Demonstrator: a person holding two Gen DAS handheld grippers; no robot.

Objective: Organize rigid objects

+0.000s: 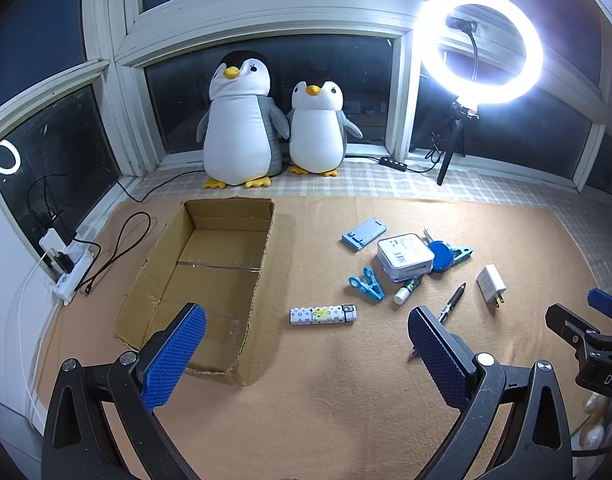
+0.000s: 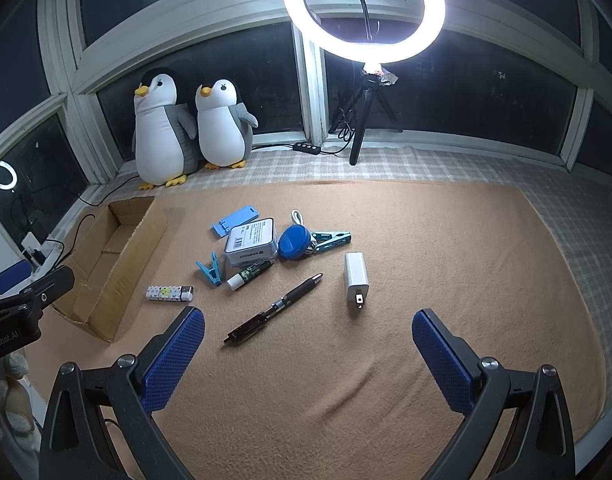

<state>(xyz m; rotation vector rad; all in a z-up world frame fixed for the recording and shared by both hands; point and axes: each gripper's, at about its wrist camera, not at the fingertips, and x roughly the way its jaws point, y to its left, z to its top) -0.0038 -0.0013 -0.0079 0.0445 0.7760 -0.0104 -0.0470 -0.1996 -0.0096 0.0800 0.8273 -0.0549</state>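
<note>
An open cardboard box lies empty on the tan mat, left of a scatter of small items. These include a patterned lighter, a black pen, a white charger plug, a white tin, a blue phone stand, blue clips, a blue round disc and a small tube. My left gripper hovers open before the lighter. My right gripper hovers open before the pen and plug.
Two plush penguins stand at the window. A lit ring light on a tripod stands on the checked sill. A power strip with cables lies left of the box.
</note>
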